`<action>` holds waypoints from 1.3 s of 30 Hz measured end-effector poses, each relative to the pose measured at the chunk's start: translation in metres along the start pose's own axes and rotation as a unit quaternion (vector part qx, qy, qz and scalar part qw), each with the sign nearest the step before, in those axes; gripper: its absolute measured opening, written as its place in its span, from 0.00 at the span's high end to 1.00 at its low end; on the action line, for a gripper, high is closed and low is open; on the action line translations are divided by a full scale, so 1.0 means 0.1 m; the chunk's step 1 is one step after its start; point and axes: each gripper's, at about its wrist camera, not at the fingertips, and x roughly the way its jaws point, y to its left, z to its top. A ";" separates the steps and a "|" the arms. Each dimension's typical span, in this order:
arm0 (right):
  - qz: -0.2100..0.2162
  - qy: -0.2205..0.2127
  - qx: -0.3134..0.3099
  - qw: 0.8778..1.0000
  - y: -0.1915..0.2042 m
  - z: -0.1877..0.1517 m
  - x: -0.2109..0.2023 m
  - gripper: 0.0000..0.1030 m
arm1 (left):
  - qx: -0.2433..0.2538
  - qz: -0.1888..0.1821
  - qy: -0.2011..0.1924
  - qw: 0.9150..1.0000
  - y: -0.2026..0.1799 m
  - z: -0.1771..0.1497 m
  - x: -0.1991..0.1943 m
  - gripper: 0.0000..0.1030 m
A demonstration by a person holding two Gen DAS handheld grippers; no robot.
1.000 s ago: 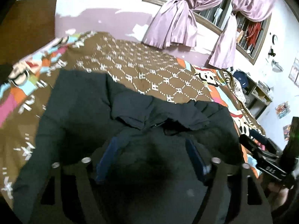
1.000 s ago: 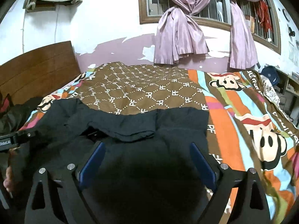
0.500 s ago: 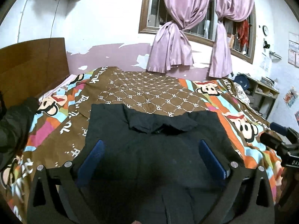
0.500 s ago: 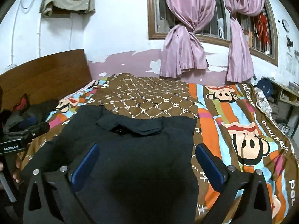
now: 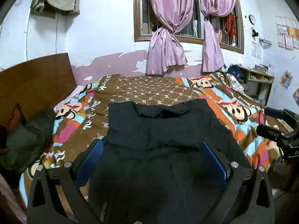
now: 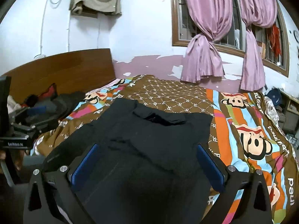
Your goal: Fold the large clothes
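Both sets of jaws stand spread wide with nothing between the pads: my left gripper [image 5: 151,160] and my right gripper [image 6: 147,164] both hang above the near part of the black shirt [image 5: 160,136]. The shirt lies spread flat on the bedspread [image 5: 160,87], collar [image 5: 158,112] toward the curtains [image 5: 168,43], with the dark clothes pile [image 5: 24,140] to its left. I judge it laid out but unfolded; every fold remains.

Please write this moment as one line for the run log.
phase: shirt laid out | black shirt: flat on bedspread, collar far side | left gripper: open, empty | right gripper: open, empty
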 end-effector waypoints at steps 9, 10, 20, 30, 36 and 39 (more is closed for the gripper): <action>0.001 0.025 -0.060 0.998 0.31 -0.59 -0.18 0.00 | 0.018 -0.008 0.040 0.999 0.07 -0.69 -0.27 0.03; 0.003 0.031 -0.066 0.997 0.33 -0.66 -0.17 0.00 | 0.022 -0.006 0.044 0.999 0.07 -0.77 -0.29 0.03; 0.016 0.134 -0.129 0.982 0.56 -1.51 -0.08 0.00 | 0.048 0.043 0.073 0.995 -0.14 -1.61 -0.39 0.03; 0.035 0.248 -0.251 0.935 0.94 -2.20 0.31 0.00 | 0.054 0.043 0.164 0.984 -0.18 -1.83 0.02 0.03; -0.034 0.297 -0.320 0.899 1.01 -2.49 0.57 0.00 | 0.090 0.032 0.192 0.977 -0.33 -1.93 0.08 0.03; -0.083 0.295 -0.333 0.892 0.95 -2.53 0.64 0.00 | 0.116 0.033 0.204 0.972 -0.38 -2.00 0.15 0.03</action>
